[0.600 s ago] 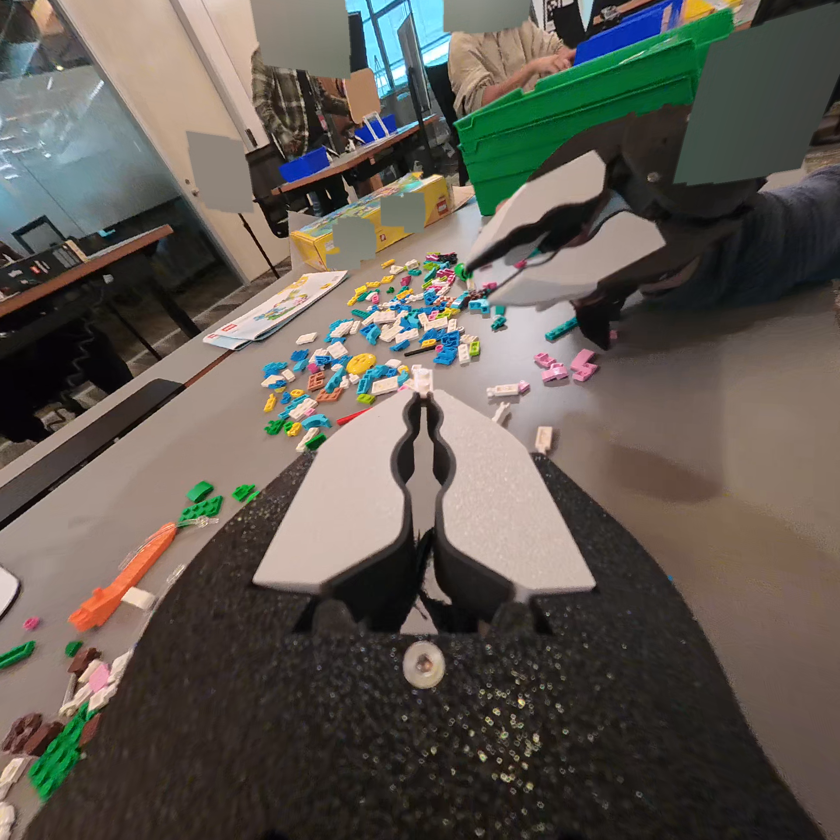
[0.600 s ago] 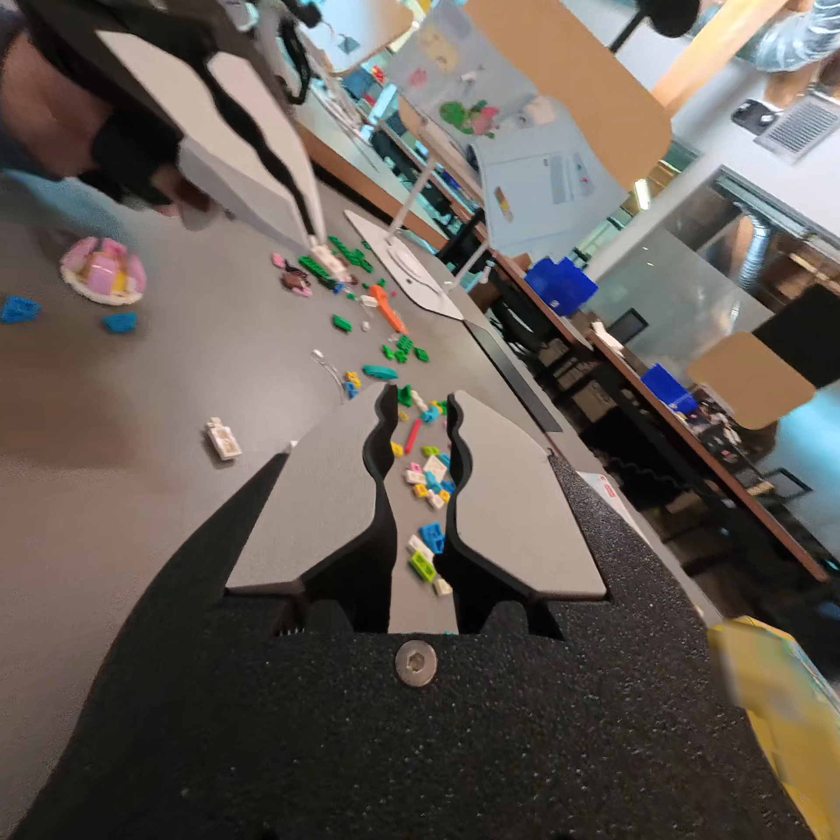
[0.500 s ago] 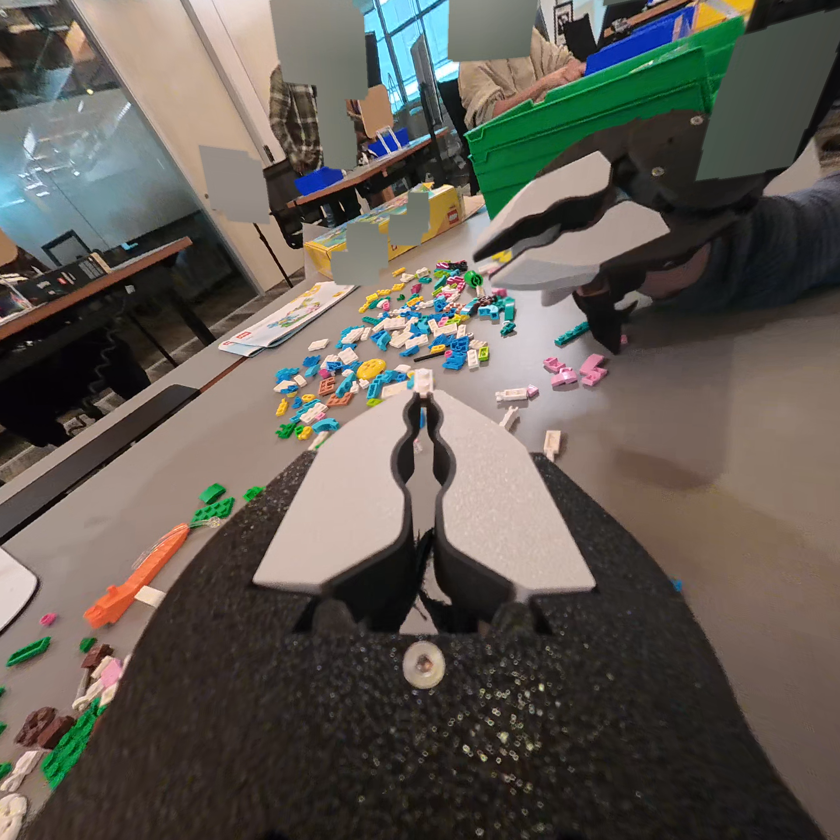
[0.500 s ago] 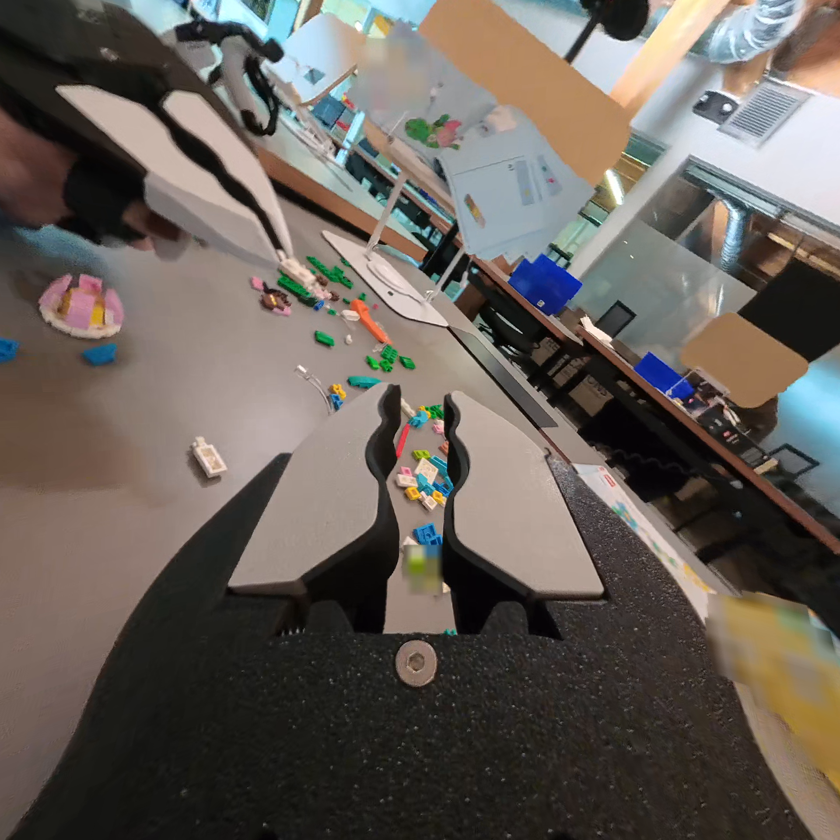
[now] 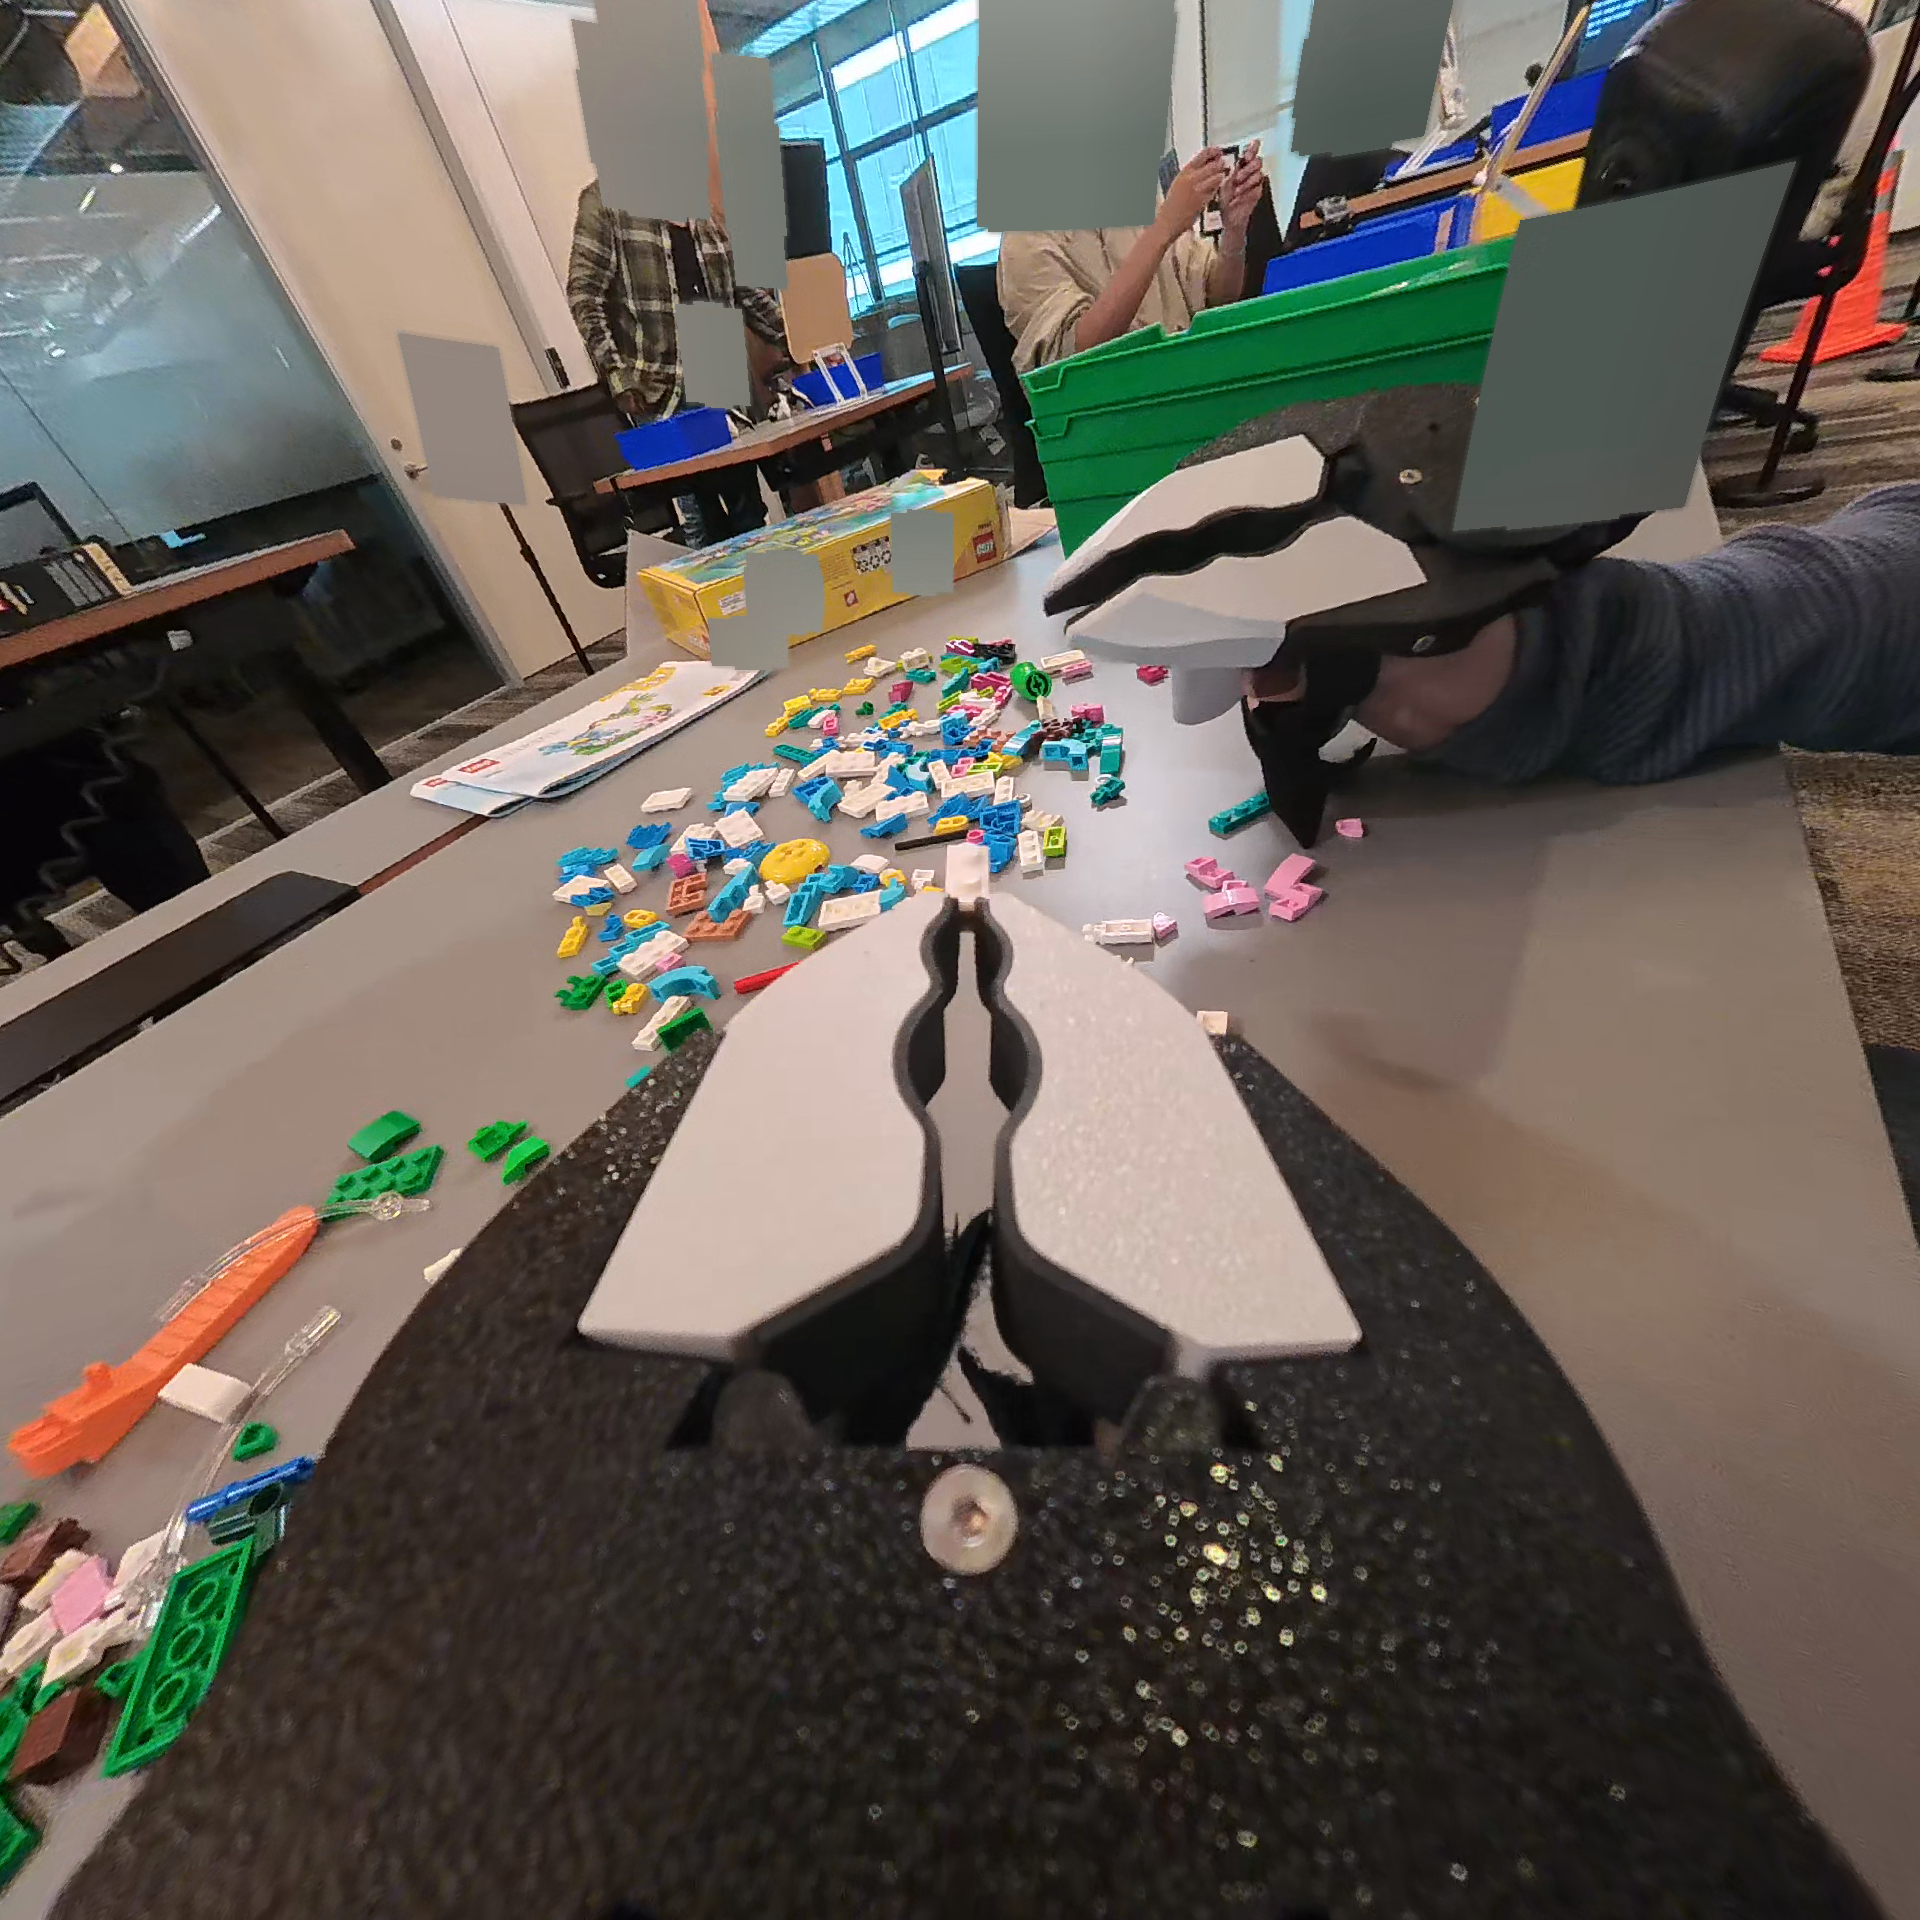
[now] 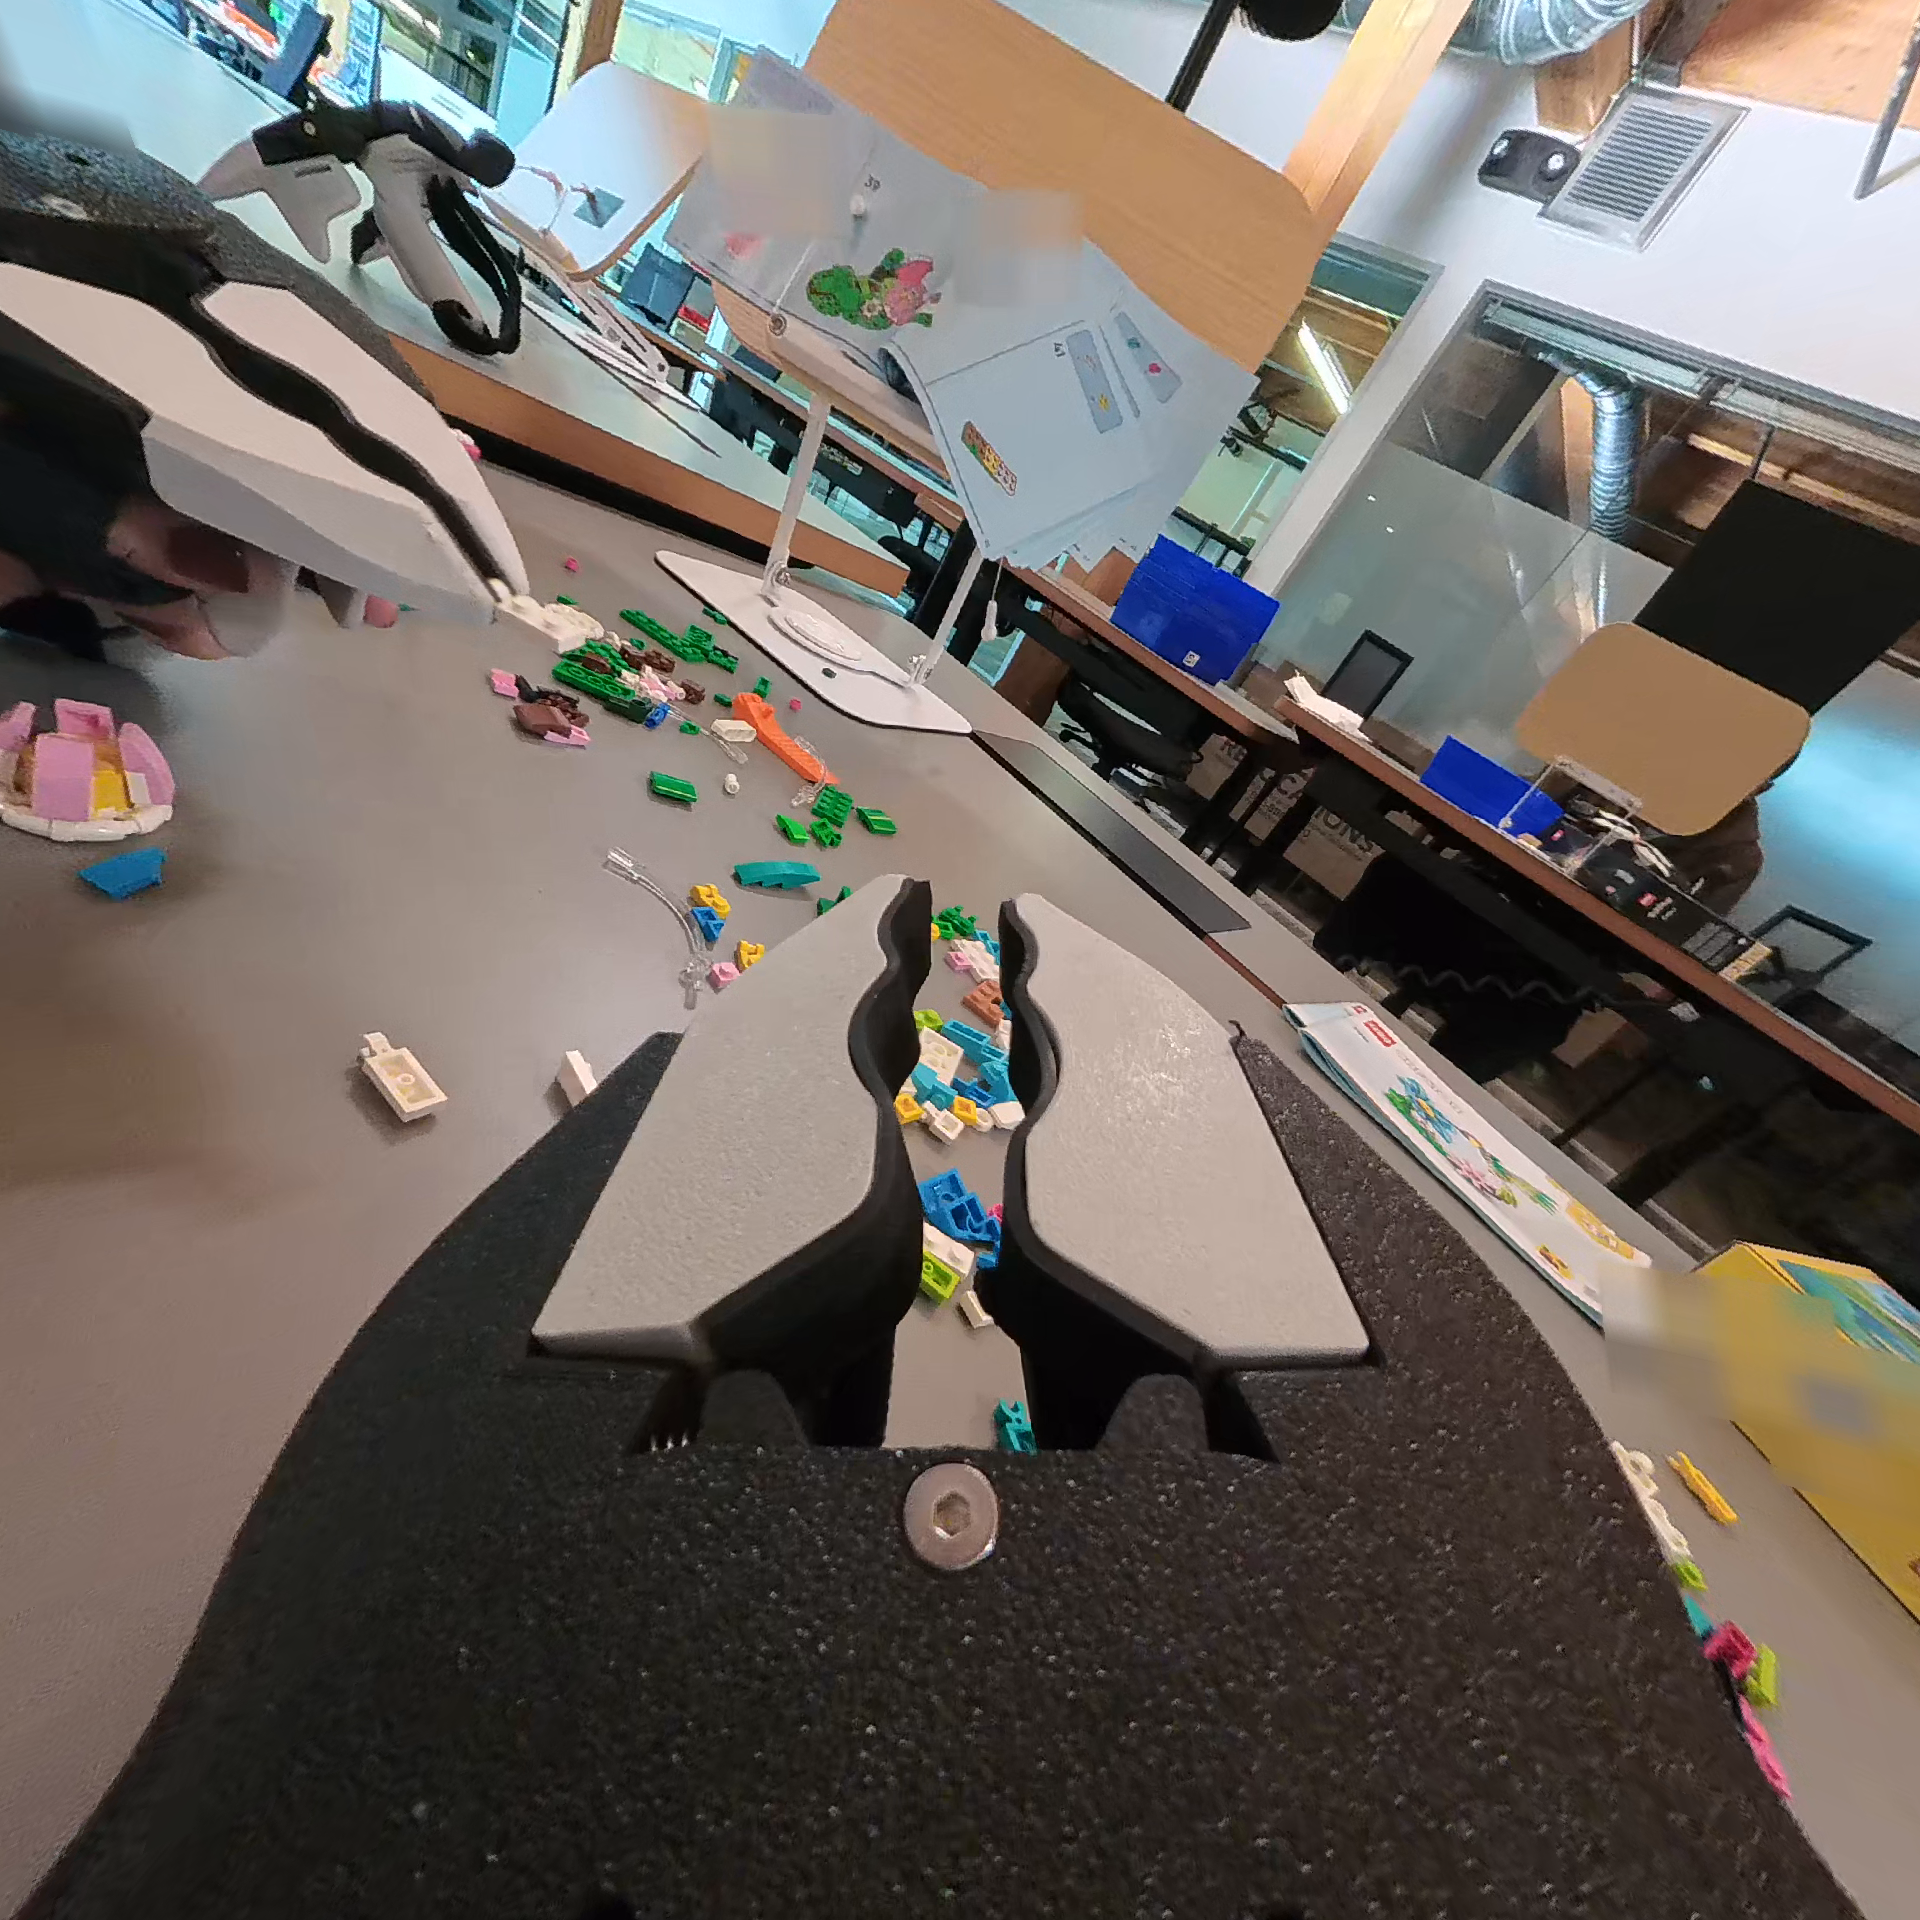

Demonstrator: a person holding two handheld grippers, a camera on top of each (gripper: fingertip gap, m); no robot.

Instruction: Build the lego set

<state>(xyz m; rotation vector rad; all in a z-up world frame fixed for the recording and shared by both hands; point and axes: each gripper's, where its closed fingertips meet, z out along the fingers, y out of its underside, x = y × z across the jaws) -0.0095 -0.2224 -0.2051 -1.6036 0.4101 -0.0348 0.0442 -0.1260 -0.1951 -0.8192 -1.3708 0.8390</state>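
Currently the white piece [image 5: 967, 871] is sitting pinched at the very tip of the left gripper [image 5: 968, 902], jaws nearly closed on it, the piece sticking out forward past the tips. From the right wrist view the same piece [image 6: 549, 619] is showing at the end of the left gripper [image 6: 499, 597], held just above the table [image 6: 312, 935], over the near edge of the green and brown bits.

Right gripper [image 6: 966, 914] is hanging partly open and holding nothing; loose blue, white and yellow bricks are showing through the gap, lying on the table under it. In the left wrist view it [image 5: 1070, 613] is hovering over the far right edge of the brick pile [image 5: 883, 769], tips pointing left.

Key relation: the pink flower build [image 6: 78, 774] is lying near-left in the right wrist view, close under the left gripper's body and behind its tip. So the held piece is pointing away from the build, not at it. Left gripper is clearly the nearer one; right is well apart, over the pile.

My read: if the white piece is going on the flower, the left needs to be pulling back and turning toward it. Right is likely picking the next brick. Can't tell the piece's long axis or stud side from here; too small.
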